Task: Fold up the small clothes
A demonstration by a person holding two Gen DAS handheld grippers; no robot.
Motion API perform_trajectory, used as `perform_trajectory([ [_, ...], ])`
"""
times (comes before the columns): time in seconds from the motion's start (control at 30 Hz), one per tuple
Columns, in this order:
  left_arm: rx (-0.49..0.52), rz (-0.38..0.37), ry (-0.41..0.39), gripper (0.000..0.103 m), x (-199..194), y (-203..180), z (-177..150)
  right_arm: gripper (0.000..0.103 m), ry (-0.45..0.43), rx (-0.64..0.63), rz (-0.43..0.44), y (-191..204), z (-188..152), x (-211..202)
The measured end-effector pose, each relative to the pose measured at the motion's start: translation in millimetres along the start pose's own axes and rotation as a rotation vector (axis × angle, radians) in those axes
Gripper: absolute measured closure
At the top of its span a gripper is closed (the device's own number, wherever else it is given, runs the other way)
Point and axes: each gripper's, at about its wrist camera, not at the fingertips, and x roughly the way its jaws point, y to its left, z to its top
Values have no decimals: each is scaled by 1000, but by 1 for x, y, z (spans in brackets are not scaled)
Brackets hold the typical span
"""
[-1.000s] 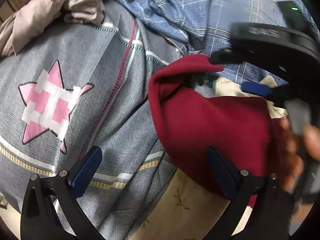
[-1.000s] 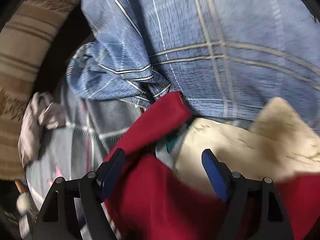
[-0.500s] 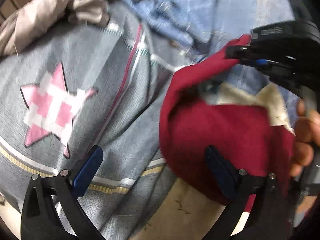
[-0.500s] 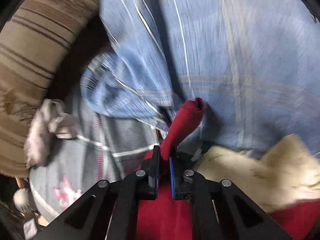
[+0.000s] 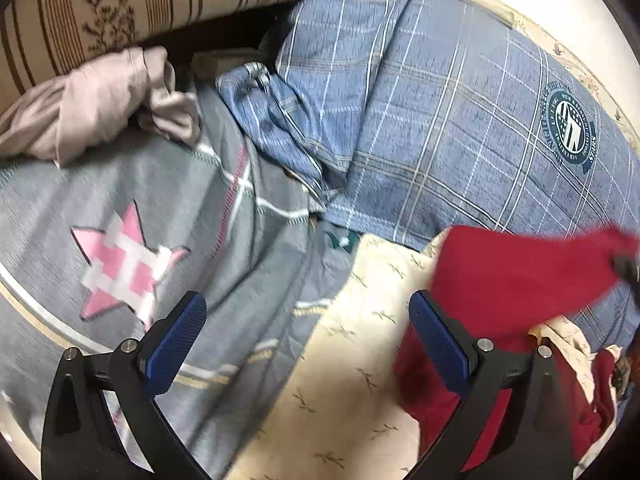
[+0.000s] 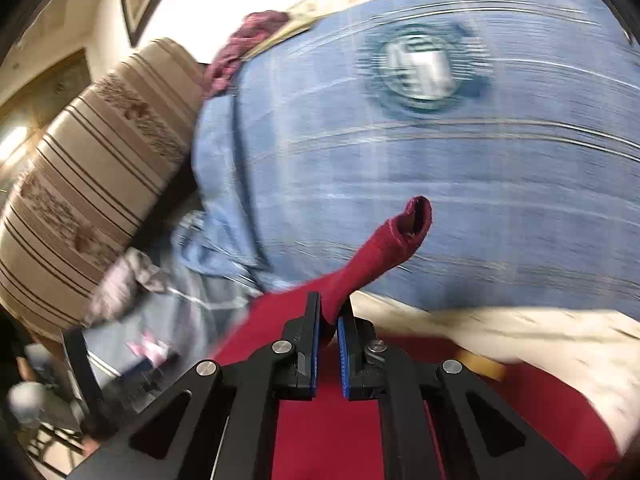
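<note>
The right gripper is clenched on a corner of the red garment, lifting it toward one o'clock for folding; the left gripper hovers released.

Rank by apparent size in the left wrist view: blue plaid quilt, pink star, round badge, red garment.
1. Blue plaid quilt, easily largest.
2. Red garment, though it is close to the camera, which inflates it, and partly hidden.
3. Pink star.
4. Round badge, smallest, but farther away.
</note>
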Motion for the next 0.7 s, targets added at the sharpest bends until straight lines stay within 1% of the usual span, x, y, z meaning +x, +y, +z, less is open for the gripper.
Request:
perform_trajectory([
  [0.07,13,-14,11,2,0,-9,-7,96,33,6,-79,-23,-19,-12],
  [0.1,30,-19,18,2,2,-15,-9,96,73,38,-114,-42,-33,-14],
  [0.2,93,-37,29,2,-2,-34,-21,96,165,127,-187,-85,-64,-13],
  [0.23,117,-36,29,2,-2,-40,-23,96,180,152,-199,-97,-72,-18],
  [0.33,170,-38,48,2,-1,-54,-31,96,181,223,-226,-121,-88,-29],
  [0.4,195,-40,72,2,4,-60,-36,96,176,223,-268,-129,-94,-34],
  [0.47,228,-32,96,2,9,-67,-41,96,201,242,-269,-133,-99,-31],
  [0.5,240,-27,102,2,11,-70,-43,93,213,252,-262,-134,-101,-30],
  [0.57,277,-6,122,2,16,-76,-48,82,259,288,-272,-138,-106,-29],
  [0.6,308,20,138,2,21,-80,-52,67,270,314,-284,-143,-109,-33],
  [0.63,327,40,147,2,23,-81,-55,64,256,331,-297,-144,-110,-40],
  [0.7,366,93,170,2,32,-83,-61,63,207,320,-321,-142,-106,-57],
])
